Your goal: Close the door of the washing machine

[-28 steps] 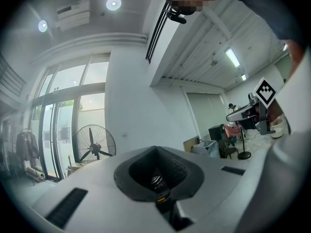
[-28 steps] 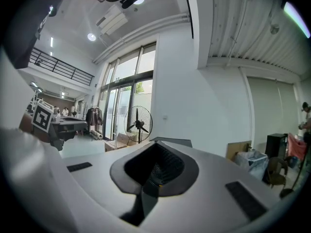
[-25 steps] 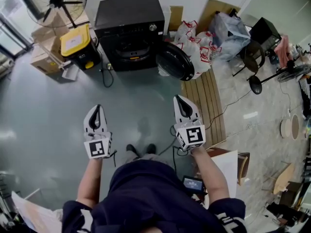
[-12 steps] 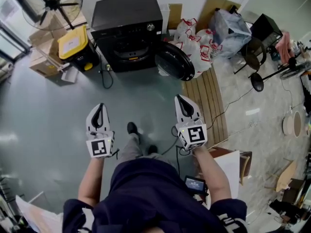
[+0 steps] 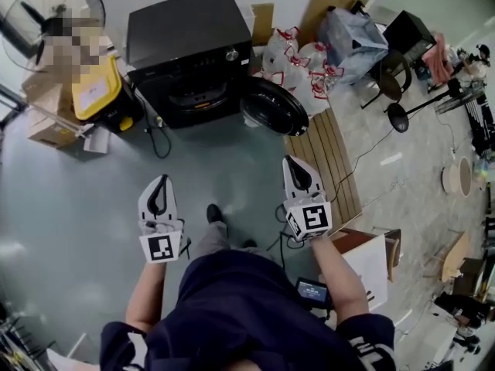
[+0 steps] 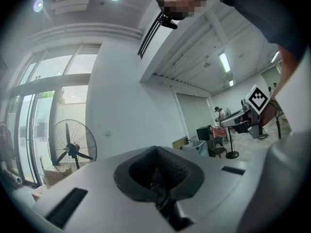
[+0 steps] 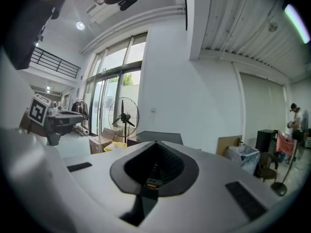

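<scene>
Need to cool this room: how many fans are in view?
2. A large pedestal fan stands far left, left of the washing machine; what looks like a smaller stand fan is far right, past the chair. More may be hidden there.

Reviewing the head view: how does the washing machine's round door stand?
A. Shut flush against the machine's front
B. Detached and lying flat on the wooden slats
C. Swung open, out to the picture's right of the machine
C: the door hangs swung out at the picture-right side of the washing machine, which leaves the drum opening uncovered.
</scene>
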### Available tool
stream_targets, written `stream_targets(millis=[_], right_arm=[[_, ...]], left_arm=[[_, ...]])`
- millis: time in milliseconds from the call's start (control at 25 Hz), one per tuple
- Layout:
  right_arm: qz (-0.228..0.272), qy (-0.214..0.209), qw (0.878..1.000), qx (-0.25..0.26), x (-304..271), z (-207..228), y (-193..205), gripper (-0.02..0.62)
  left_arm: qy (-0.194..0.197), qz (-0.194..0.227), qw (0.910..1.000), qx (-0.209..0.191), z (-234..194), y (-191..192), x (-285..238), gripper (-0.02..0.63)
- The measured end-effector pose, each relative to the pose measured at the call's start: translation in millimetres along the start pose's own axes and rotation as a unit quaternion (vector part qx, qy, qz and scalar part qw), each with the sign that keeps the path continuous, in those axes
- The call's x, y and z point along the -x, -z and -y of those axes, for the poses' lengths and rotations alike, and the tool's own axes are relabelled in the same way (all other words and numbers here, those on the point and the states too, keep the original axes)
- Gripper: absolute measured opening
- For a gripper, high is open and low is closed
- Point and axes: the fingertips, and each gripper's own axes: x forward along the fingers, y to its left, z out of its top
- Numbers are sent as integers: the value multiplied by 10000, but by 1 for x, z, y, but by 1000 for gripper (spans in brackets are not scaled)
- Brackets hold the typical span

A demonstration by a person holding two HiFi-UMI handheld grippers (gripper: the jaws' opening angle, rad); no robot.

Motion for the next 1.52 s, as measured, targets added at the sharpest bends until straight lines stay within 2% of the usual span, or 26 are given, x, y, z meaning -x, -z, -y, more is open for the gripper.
stream_targets(millis=[280, 560, 1320, 1520], right_arm=[[-296, 542, 9980, 146, -67, 18, 9, 20], [-558, 805, 9946, 356, -100, 54, 31, 20], [-875, 585, 9944, 38, -154, 201, 93, 20], [-981, 570, 9935, 29, -173, 222, 103, 20]], left_arm=[[408, -78, 9991, 48, -55, 18, -62, 24], [411, -141, 9990, 139, -76, 37, -106, 24], [-295, -479, 9984, 49, -27, 35, -205, 23], [-279, -550, 9981, -20, -23, 36, -223, 24]])
